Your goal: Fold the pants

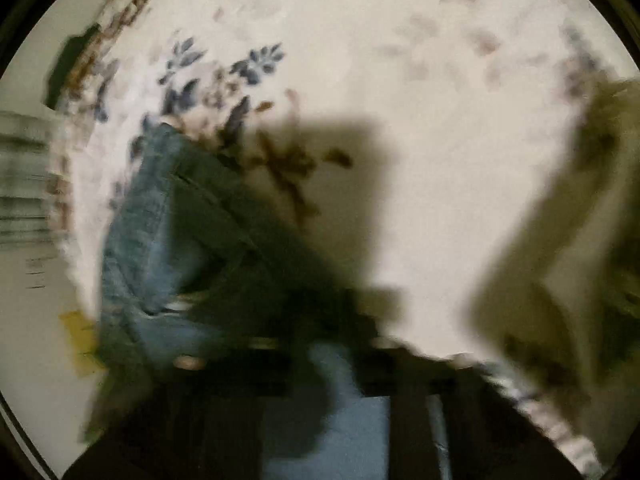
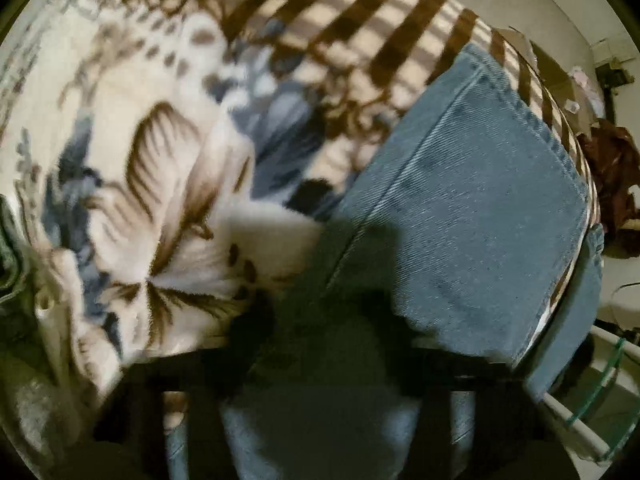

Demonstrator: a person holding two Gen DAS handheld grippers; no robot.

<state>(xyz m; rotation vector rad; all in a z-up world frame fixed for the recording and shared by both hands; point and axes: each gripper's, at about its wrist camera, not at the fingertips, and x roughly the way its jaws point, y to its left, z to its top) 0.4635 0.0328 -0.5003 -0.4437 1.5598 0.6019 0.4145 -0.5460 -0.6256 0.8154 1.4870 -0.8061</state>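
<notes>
Blue denim pants (image 1: 160,216) lie on a floral blanket (image 1: 360,60) and hang from my left gripper (image 1: 340,368), whose dark fingers are shut on a fold of the denim at the bottom of the blurred left wrist view. In the right wrist view the pants' leg (image 2: 472,208) stretches up and to the right across the blanket (image 2: 160,160), its hem near the striped border. My right gripper (image 2: 320,360) is shut on the denim at the lower middle; shadow hides the grip point.
The blanket's striped edge (image 2: 360,12) runs along the bed's far side. Beyond it lie pale floor, a reddish-brown cloth heap (image 2: 612,176) and a white rail with a glass piece (image 2: 600,392). A yellow item (image 1: 80,336) sits on the floor at left.
</notes>
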